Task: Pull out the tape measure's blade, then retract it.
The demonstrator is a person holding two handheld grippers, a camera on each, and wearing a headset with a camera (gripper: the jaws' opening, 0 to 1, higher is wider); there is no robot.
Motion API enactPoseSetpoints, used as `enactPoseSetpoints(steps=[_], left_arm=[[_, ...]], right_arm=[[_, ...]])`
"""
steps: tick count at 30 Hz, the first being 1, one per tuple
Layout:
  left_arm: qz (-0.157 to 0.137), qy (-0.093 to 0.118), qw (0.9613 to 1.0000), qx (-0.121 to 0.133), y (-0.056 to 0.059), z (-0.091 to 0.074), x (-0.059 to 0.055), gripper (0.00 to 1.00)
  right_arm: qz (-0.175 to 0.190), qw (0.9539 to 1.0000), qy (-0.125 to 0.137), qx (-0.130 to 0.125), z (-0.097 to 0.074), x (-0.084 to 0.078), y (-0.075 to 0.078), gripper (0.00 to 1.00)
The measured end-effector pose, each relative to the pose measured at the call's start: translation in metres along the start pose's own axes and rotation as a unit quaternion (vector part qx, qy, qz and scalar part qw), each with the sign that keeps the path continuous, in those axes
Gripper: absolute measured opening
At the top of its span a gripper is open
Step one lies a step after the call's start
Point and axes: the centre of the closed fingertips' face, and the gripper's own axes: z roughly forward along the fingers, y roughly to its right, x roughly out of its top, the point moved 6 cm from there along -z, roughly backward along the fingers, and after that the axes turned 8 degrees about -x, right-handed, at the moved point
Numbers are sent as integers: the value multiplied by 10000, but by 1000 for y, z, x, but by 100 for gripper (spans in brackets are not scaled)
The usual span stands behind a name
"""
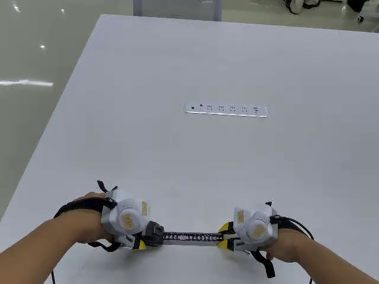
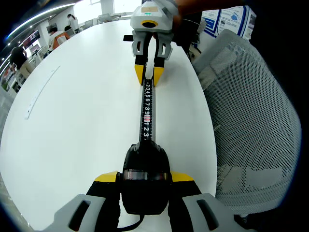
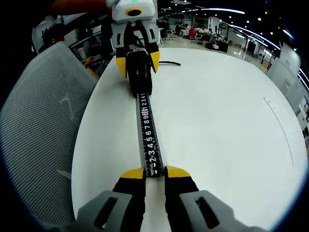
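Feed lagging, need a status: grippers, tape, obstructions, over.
Left gripper shut on tape measure case. Right gripper shut on blade, partly out. Power strip well off the line.

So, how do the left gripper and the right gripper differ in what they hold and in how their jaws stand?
The left gripper holds the black case; the right gripper pinches the end of the blade. The left gripper's jaws stand wide apart around the case, while the right gripper's jaws are nearly closed on the thin blade. Both have yellow tips and face each other along the blade, over the white table.
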Motion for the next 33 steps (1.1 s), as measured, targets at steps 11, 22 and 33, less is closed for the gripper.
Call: enactPoseSetpoints(steps=[11, 22, 33], left_arm=[[-12, 11, 10000, 0, 0, 0, 0, 35], [-22, 19, 10000, -5, 0, 0, 0, 35], [-34, 26, 10000, 5, -1, 0, 0, 35]], right_arm=[[56, 10000, -28, -24, -4, -6, 2, 13], [77, 10000, -48, -25, -7, -10, 4, 13], [47, 9999, -101, -25, -11, -15, 5, 13]])
